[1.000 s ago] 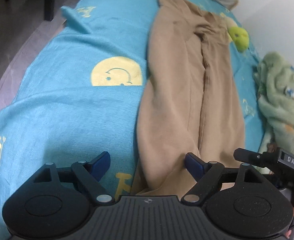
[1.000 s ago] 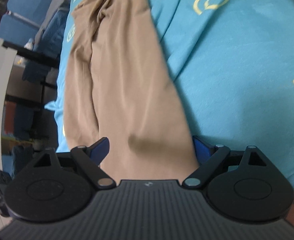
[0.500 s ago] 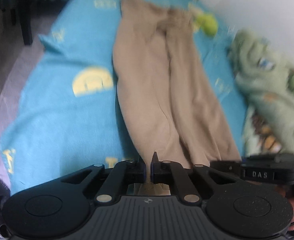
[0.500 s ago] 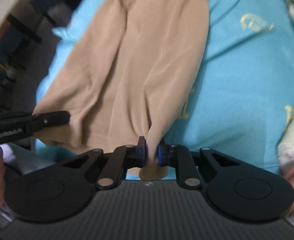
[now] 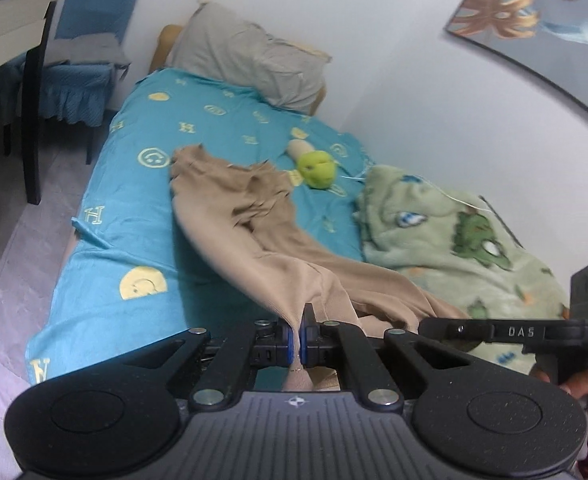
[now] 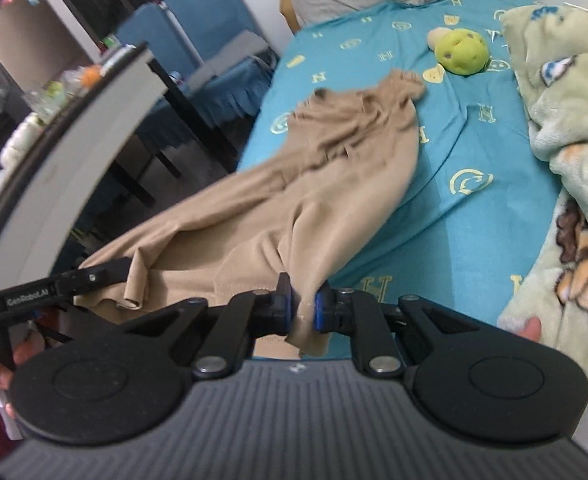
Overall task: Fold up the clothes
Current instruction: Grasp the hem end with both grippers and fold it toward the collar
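Both tongs grip the tan trousers (image 5: 254,216): my left gripper (image 5: 297,338) pinches one leg hem between its blue pads, my right gripper (image 6: 303,307) pinches the other — each closed on cloth, the right having just closed. Hem ends hang lifted off the blue bedsheet (image 5: 134,184); the waist end lies on the sheet, near the green plush toy (image 6: 461,51). Beside the trousers, toward the wall — a green blanket (image 5: 454,232). Beyond the toy, a grey pillow (image 5: 254,60).
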`<control>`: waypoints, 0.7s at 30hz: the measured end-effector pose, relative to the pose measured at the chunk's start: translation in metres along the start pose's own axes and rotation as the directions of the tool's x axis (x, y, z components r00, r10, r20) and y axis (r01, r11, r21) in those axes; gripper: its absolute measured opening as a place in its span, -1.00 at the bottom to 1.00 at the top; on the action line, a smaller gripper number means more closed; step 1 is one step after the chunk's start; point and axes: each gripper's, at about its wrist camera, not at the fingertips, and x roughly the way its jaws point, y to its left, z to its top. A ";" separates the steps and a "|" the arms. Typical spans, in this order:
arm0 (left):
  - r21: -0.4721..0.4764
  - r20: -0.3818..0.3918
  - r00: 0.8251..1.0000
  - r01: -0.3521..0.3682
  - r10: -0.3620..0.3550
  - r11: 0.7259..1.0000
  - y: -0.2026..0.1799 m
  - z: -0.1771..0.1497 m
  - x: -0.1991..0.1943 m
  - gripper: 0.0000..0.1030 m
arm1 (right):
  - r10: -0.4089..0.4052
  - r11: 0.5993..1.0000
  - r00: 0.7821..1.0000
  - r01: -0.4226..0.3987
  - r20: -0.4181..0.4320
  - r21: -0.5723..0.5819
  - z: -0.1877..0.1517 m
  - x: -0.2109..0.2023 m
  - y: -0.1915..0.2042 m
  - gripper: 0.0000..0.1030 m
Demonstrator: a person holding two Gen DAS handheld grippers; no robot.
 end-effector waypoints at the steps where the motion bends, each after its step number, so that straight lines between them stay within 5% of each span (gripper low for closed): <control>1: 0.018 0.003 1.000 -0.001 0.001 1.000 -0.004 -0.007 -0.010 -0.94 | 0.008 1.000 1.000 -0.008 0.010 -0.002 -0.005 -0.009 0.001 -0.73; 4: 0.035 0.007 1.000 -0.005 0.005 0.999 -0.017 -0.017 -0.021 -0.94 | 0.012 1.000 0.999 -0.012 0.033 0.000 -0.009 -0.019 0.002 -0.73; 9: 0.075 0.029 0.998 -0.052 0.050 0.996 -0.017 0.016 0.015 -0.94 | -0.004 0.999 0.998 0.002 0.065 0.037 0.020 -0.002 -0.011 -0.73; 21: 0.069 -0.014 0.978 -0.208 0.209 0.976 0.065 0.106 0.216 -0.93 | -0.045 0.991 0.998 0.040 0.032 0.131 0.116 0.161 -0.083 -0.72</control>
